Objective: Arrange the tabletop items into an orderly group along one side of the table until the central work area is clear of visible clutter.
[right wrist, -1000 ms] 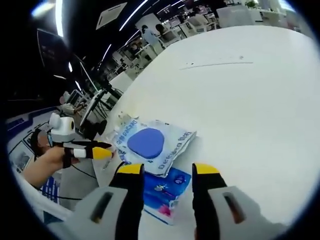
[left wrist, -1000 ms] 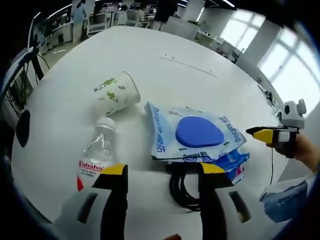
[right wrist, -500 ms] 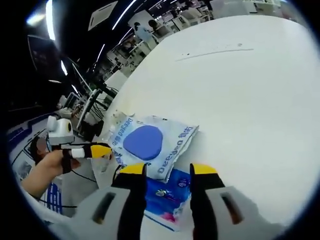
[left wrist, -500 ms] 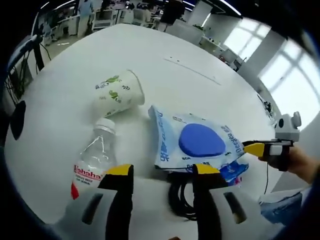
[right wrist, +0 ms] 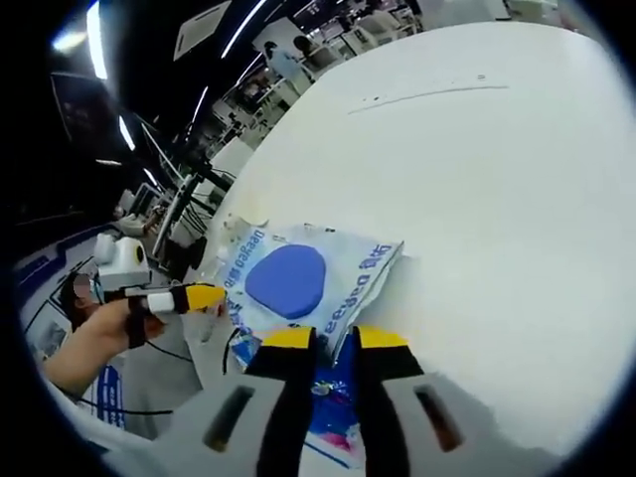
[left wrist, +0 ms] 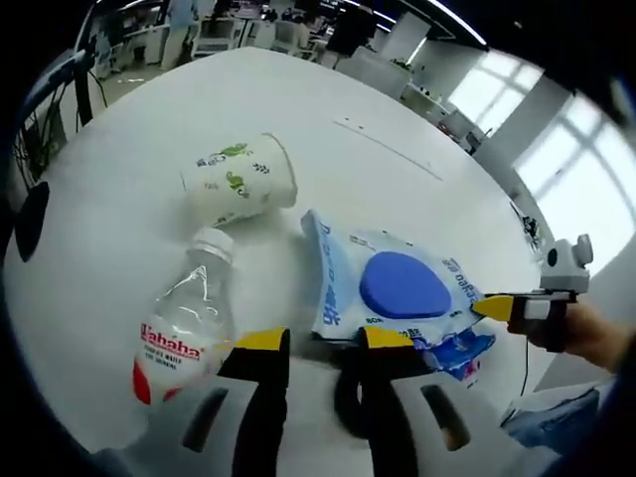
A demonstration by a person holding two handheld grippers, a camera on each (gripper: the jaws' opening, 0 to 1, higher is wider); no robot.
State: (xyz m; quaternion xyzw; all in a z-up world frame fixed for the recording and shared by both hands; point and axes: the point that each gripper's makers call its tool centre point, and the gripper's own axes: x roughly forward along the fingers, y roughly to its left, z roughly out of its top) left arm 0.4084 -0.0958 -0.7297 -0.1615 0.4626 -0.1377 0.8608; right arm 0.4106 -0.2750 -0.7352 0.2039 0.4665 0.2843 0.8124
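Landmark: pale blue plastic pouch with dark blue oval (left wrist: 397, 288), flat on white desk (left wrist: 129, 159).
Left gripper (left wrist: 316, 343): fingers narrowly apart, empty, over black coiled cable (left wrist: 350, 407) at pouch's near edge.
Right gripper (right wrist: 335, 341): fingers nearly closed, grip uncertain, over small blue packet (right wrist: 333, 397) beside pouch.
Beyond pouch: tipped paper cup (left wrist: 238, 181), clear plastic bottle (left wrist: 184, 323).

1. Lighting: bright daylight from windows (left wrist: 556, 129) in the left gripper view; ceiling light strips (right wrist: 99, 40) in the right gripper view.
2. White surface (right wrist: 497, 199) nearly overexposed; shadows soft.
3. Strong fisheye curvature; edges slightly soft.
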